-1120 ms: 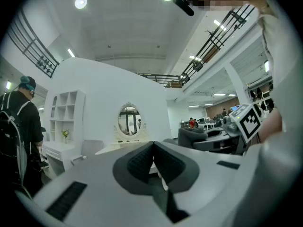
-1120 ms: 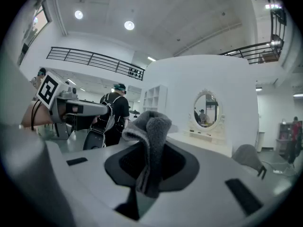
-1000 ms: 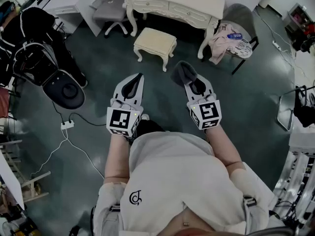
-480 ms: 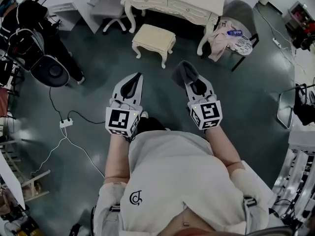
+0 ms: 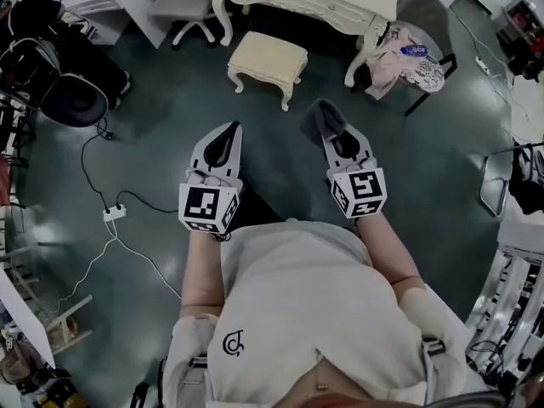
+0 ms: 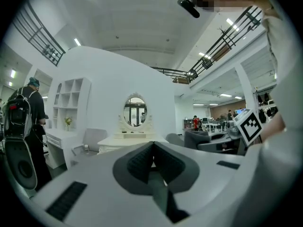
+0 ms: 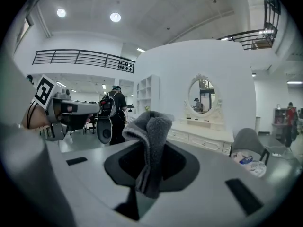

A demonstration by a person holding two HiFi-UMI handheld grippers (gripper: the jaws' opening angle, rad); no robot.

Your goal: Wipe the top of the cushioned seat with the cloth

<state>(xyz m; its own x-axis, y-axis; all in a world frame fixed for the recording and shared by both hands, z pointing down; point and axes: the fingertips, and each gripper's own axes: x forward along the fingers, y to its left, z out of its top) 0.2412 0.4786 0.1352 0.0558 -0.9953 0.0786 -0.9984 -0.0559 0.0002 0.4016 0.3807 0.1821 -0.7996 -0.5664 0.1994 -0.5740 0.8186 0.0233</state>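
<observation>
A cream cushioned seat (image 5: pixel 269 58) on carved white legs stands on the dark floor ahead of me, in front of a white dressing table (image 5: pixel 316 0). My right gripper (image 5: pixel 326 121) is shut on a grey cloth (image 7: pixel 150 143), which bunches up above the jaws and shows as a dark wad (image 5: pixel 320 120) in the head view. My left gripper (image 5: pixel 231 133) is shut with nothing in it; its pads (image 6: pixel 152 162) meet. Both grippers hang in the air well short of the seat, roughly level with each other.
A grey chair (image 5: pixel 422 51) draped with pink cloth stands right of the dressing table. An office chair (image 5: pixel 184 11) sits far left. A person with a backpack (image 7: pixel 112 109) and black gear (image 5: pixel 72 92) are at left. A power strip and cable (image 5: pixel 115 215) lie on the floor.
The view has shifted forward; seat and dressing table sit slightly higher in the frame. Both grippers keep their pose, the cloth still held. The black gear at left has moved up the frame.
</observation>
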